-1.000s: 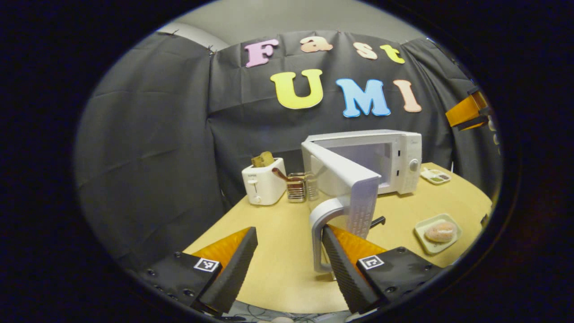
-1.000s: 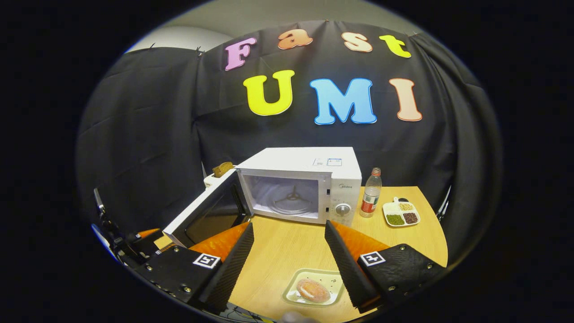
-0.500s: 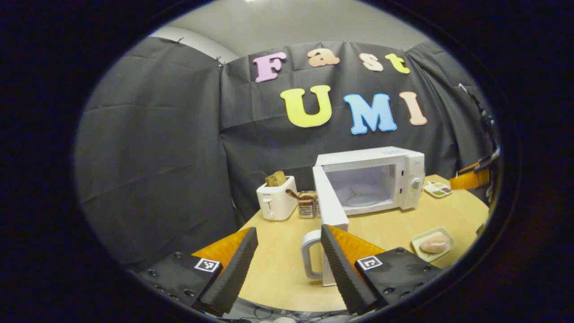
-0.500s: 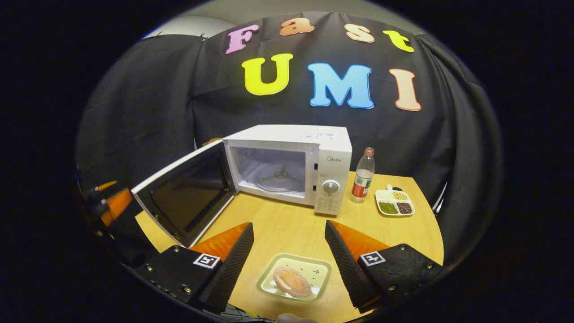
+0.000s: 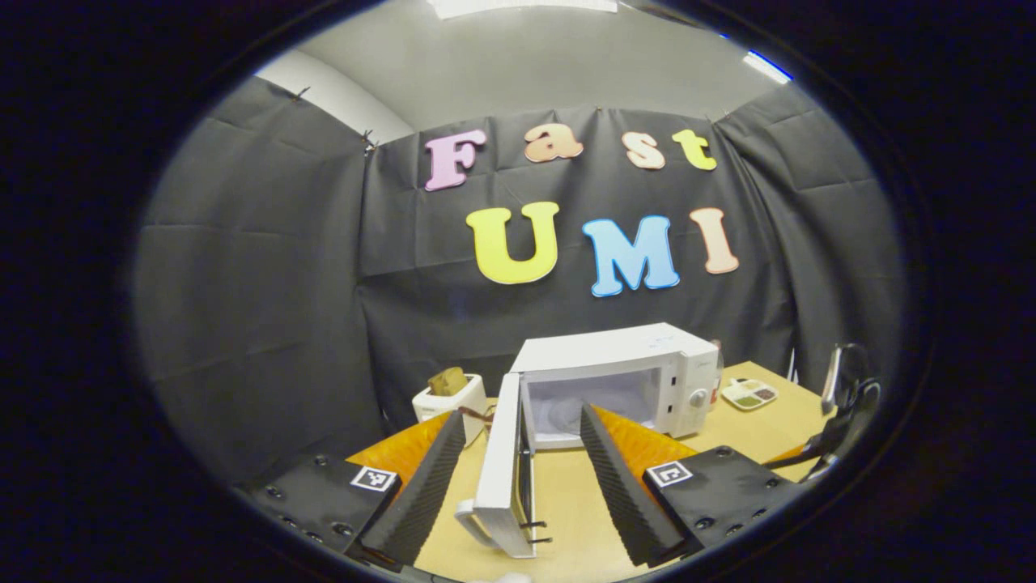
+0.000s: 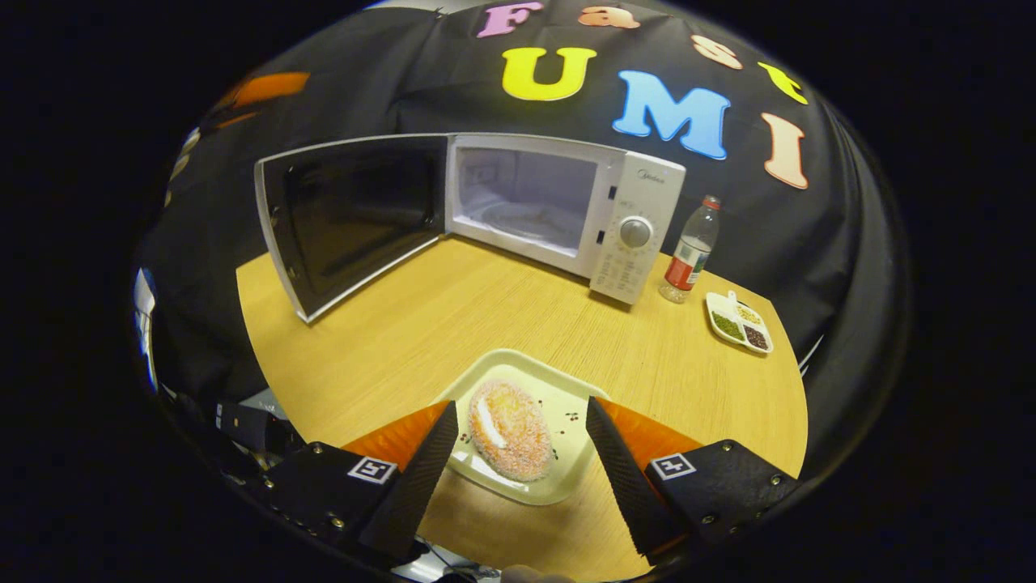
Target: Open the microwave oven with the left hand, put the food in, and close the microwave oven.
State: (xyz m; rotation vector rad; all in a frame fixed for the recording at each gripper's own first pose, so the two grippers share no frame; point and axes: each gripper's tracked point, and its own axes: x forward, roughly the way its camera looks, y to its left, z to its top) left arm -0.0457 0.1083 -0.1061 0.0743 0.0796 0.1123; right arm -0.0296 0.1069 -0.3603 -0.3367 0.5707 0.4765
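The white microwave (image 5: 615,380) (image 6: 566,210) stands at the back of the wooden table (image 6: 453,316), its cavity showing. Its door (image 5: 506,470) (image 6: 348,219) is swung wide open to the left. My left gripper (image 5: 518,486) is open, and the door's edge shows between its fingers without either touching it. A sugared bun (image 6: 510,429) lies on a pale square plate (image 6: 558,389) at the table's front. My right gripper (image 6: 518,461) is open and hangs just over the plate, one finger on each side of the bun. The right gripper (image 5: 842,405) also appears at the far right.
A white toaster (image 5: 443,397) with bread stands left of the microwave. A plastic bottle (image 6: 688,251) and a divided dish (image 6: 738,322) of beans sit to its right. Bare table lies between the plate and the microwave.
My left gripper has come off the door handle and drawn back, and the door has swung wider open. My right gripper has dropped down over the plate with the bun.
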